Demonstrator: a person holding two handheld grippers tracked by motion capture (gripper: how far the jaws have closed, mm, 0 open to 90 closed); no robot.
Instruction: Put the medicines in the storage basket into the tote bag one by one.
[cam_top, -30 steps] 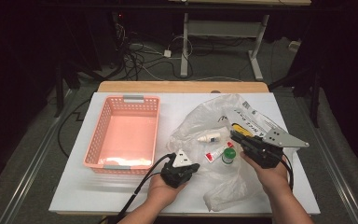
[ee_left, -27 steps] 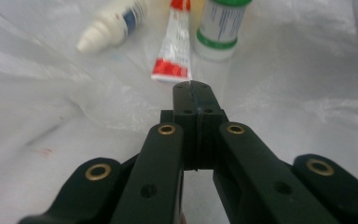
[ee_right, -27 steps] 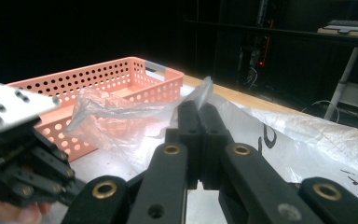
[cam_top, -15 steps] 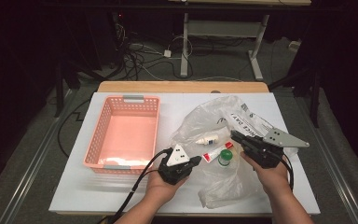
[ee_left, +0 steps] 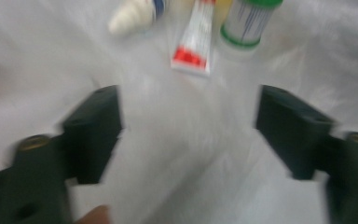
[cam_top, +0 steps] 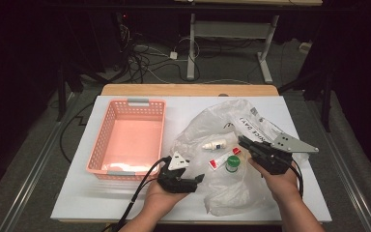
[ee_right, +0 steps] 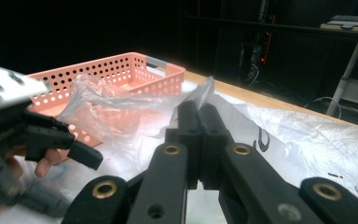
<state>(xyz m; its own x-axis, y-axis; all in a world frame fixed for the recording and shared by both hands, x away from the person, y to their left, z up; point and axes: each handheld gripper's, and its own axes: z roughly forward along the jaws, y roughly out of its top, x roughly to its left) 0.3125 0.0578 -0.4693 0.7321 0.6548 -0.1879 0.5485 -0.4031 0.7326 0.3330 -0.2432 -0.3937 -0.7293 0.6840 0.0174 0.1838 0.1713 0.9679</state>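
Far left on white tabletop [cam_top: 77, 203]: pink basket [cam_top: 128, 137], looks empty, well apart from the rest.

Left tongs [cam_top: 192, 181], jaws wide apart, nothing between them; hover just above near edge of clear plastic bag [cam_top: 222, 193], aimed at small items lying in it. Blurred in left gripper view, but same items ahead of the jaws: white dropper bottle [ee_left: 135, 16], red-and-white tube [ee_left: 193, 44], green-capped jar [ee_left: 249, 23].

Mid: bag spread over right half of tabletop, crumpled. In high view bottle [cam_top: 213, 144] farthest, tube [cam_top: 221, 160] beside it, jar [cam_top: 232, 163] just right of tube, all close together.

Right: right tongs [cam_top: 245, 143] closed tight on a fold of bag [ee_right: 200, 95], pinching film & lifting it so the mouth gapes toward left tongs. Printed part of bag trails behind to the right.

Step in hand, prob.: holding bag open w/ right while left goes in for an item, likely to move it to basket.

Next move calls for: left tongs forward & down past the film edge, centre on one item (tube nearest), close w/o catching plastic. Right to keep film up & taut. Risk: film snagging in left jaws; jar rolling if nudged.
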